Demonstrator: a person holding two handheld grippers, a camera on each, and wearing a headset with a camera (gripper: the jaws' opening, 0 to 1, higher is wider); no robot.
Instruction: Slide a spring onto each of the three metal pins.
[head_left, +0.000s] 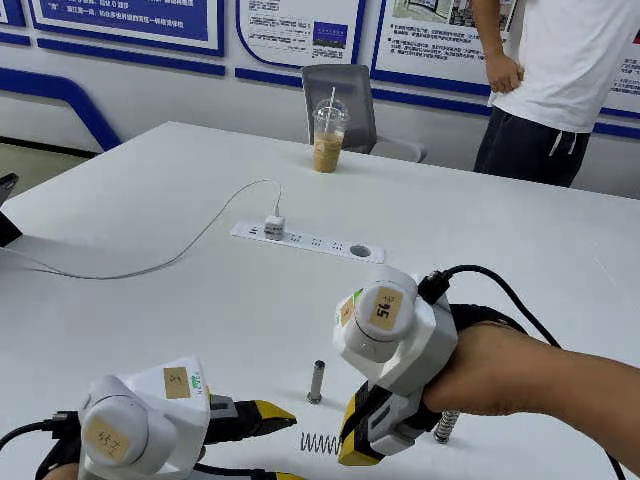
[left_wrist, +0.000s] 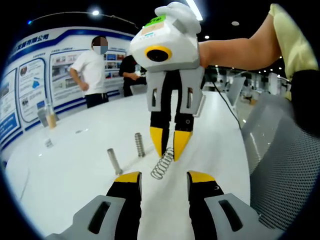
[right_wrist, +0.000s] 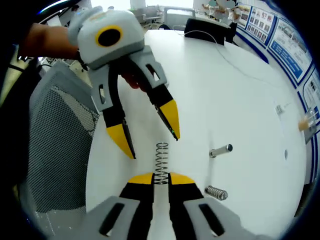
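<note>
— What's on the smooth white table (head_left: 200, 300)?
— The left gripper (right_wrist: 151, 140), its yellow-tipped jaws spread wide and holding nothing. The right gripper (right_wrist: 161, 180) pinches one end of a thin wire spring (right_wrist: 161, 160), which sits between the two grippers.
— Pins?
— A bare steel pin (head_left: 317, 381) stands upright nearby. A second pin (head_left: 446, 425) wears a coil and is half hidden behind the right gripper.

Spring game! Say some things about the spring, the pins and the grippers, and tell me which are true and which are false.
1. The right gripper is shut on one end of the loose spring. True.
2. The left gripper grips that spring too. False: its jaws stand open.
3. One pin already wears a second spring. True.
4. The other pin lies flat on the table. False: it stands upright, bare.
5. A cup with a straw stands on the table. True.
</note>
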